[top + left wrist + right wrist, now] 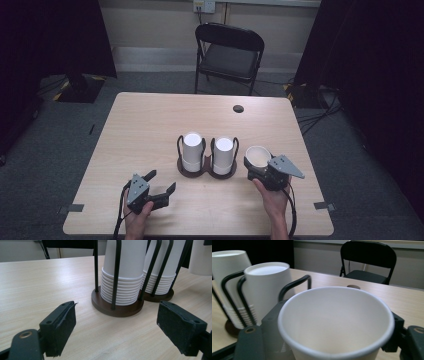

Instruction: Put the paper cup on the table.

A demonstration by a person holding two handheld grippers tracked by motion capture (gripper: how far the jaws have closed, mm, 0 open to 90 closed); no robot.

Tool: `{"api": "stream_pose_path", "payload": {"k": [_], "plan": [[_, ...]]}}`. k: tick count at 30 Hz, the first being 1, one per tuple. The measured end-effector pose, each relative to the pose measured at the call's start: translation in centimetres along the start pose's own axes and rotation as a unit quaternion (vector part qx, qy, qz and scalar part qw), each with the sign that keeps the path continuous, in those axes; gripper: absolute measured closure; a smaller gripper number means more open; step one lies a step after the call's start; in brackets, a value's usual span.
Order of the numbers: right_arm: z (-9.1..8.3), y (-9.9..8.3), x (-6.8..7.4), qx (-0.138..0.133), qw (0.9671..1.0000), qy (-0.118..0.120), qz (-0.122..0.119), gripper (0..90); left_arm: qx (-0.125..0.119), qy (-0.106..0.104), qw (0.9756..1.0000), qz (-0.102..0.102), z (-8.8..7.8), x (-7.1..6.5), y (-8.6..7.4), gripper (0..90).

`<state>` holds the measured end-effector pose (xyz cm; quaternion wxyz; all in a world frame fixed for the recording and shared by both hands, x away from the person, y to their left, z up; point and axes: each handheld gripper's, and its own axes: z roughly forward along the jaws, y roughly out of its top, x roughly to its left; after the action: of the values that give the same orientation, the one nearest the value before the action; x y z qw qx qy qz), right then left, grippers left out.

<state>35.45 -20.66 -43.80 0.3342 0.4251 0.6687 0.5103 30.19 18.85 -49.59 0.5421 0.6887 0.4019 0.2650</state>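
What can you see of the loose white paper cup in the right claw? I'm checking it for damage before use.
The loose white paper cup is plain, with a rolled rim and a smooth, empty, cream-looking inside. It is mouth-up, tilted slightly toward the camera, and no dents or creases show. The right claw grips its sides between the black pads, holding it just right of the two-post dark wooden cup holder, apart from the upside-down stacks there. Its base is hidden.

Bare table (145,125) fills the frame's left and top; the cup rack (207,170) blocks the centre, between both grippers.
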Motion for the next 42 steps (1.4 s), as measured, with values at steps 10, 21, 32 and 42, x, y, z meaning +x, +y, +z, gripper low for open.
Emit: {"api": "stream_pose_path", "payload": {"k": [10, 21, 32, 42], "plan": [[2.4, 0.1, -1.9, 0.005, 0.9998, -0.02, 0.003, 24.7, -0.014, 0.007, 0.9998, -0.008, -0.3, 0.0, -0.1, 16.2], [4.7, 0.1, -3.3, 0.002, 0.9993, -0.037, -0.004, 24.5, -0.024, 0.007, 0.9997, -0.005, -0.4, -0.1, -0.2, 16.2], [6.8, -1.3, -4.7, 0.002, 0.9991, -0.038, 0.019, 24.3, -0.029, 0.007, 0.9995, -0.003, -0.5, -0.1, -0.3, 17.0], [7.7, -1.9, -4.9, 0.005, 0.999, -0.035, 0.027, 23.9, -0.03, 0.009, 0.9995, -0.001, -0.5, -0.2, -0.3, 17.4]]}}
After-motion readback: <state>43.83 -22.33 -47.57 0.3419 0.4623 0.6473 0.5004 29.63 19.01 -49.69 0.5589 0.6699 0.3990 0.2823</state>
